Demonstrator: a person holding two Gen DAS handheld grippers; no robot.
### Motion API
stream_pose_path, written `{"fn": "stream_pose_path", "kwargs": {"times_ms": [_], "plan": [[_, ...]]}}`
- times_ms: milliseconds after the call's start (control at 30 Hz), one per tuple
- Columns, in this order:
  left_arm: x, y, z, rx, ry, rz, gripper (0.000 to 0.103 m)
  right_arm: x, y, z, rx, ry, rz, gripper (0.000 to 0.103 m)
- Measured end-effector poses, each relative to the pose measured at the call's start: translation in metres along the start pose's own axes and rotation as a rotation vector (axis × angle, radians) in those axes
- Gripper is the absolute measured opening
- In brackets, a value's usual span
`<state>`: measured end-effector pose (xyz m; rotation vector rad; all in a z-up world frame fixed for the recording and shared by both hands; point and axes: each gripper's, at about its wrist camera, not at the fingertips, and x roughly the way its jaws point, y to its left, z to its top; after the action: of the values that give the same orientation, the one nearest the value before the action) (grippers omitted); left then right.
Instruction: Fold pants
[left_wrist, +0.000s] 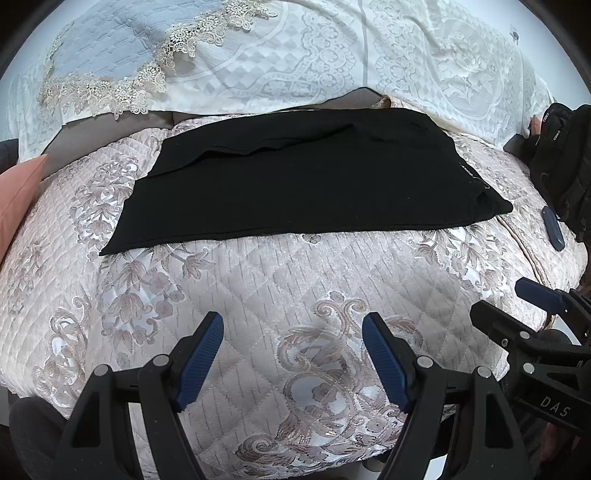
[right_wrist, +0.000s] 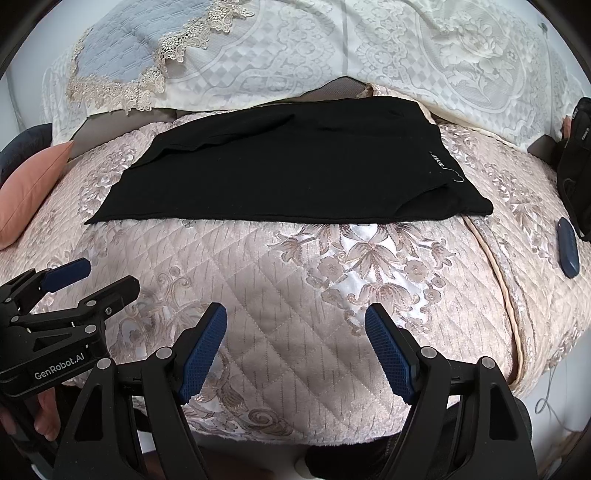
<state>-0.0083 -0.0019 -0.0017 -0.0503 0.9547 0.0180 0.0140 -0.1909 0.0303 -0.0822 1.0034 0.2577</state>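
Note:
Black pants (left_wrist: 295, 177) lie flat and folded lengthwise on the pink quilted bedspread (left_wrist: 277, 280), waistband with a small label at the right, leg ends at the left. They show the same way in the right wrist view (right_wrist: 288, 173). My left gripper (left_wrist: 291, 354) is open and empty, hovering over the bedspread in front of the pants, well short of their near edge. My right gripper (right_wrist: 295, 347) is open and empty too, beside the left one. Each gripper shows at the edge of the other's view.
A salmon pillow (left_wrist: 18, 199) lies at the left. White lace pillows and a blue lace-trimmed one (left_wrist: 110, 44) line the back. A black bag (left_wrist: 561, 166) and a small dark blue object (left_wrist: 552, 227) sit at the right. A bedspread seam (right_wrist: 506, 295) runs down the right side.

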Motion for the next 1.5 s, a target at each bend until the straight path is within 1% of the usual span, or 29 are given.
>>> {"fn": "stream_pose_path", "kwargs": {"times_ms": [167,300,600,667,733,800,867,900,1000,1100,1200,1333,1433,1500], "plan": [[-0.001,0.000,0.000,0.002,-0.006,0.003,0.079,0.000,0.000,0.000,0.009,0.009,0.011,0.078],[0.001,0.002,0.000,-0.004,0.000,-0.010,0.079,-0.001,0.000,0.000,0.012,0.011,0.018,0.078],[0.003,0.005,0.001,-0.014,0.003,-0.014,0.079,0.000,0.001,0.001,0.006,0.012,0.013,0.078],[0.003,0.005,0.001,-0.015,0.002,-0.017,0.079,0.000,0.002,0.001,0.001,0.003,0.008,0.078],[0.003,0.005,0.001,-0.015,-0.001,-0.020,0.079,0.001,0.003,0.001,-0.018,-0.032,-0.013,0.078],[0.003,0.006,0.001,-0.017,-0.002,-0.023,0.079,0.001,0.003,0.001,-0.021,-0.035,-0.017,0.078],[0.003,0.007,0.001,-0.024,-0.004,-0.031,0.079,0.002,0.002,0.001,-0.029,-0.042,-0.026,0.078],[0.003,0.007,0.001,-0.028,-0.005,-0.035,0.079,0.002,0.002,0.001,-0.005,-0.011,0.004,0.078],[0.004,0.009,0.001,-0.038,-0.011,-0.048,0.079,0.002,0.001,0.002,-0.006,-0.015,0.007,0.078],[0.008,0.013,0.001,-0.069,-0.006,-0.072,0.079,0.003,0.000,0.002,-0.001,-0.024,0.008,0.078],[0.012,0.018,0.002,-0.095,0.001,-0.086,0.074,0.004,-0.002,0.003,0.002,-0.035,0.018,0.077],[0.019,0.027,0.005,-0.125,0.008,-0.120,0.059,0.008,-0.011,0.006,0.030,-0.022,0.021,0.076],[0.025,0.037,0.009,-0.158,0.004,-0.143,0.050,0.012,-0.022,0.008,0.063,-0.016,0.032,0.070],[0.028,0.046,0.012,-0.188,-0.004,-0.168,0.049,0.014,-0.030,0.009,0.094,-0.030,0.047,0.066]]}}
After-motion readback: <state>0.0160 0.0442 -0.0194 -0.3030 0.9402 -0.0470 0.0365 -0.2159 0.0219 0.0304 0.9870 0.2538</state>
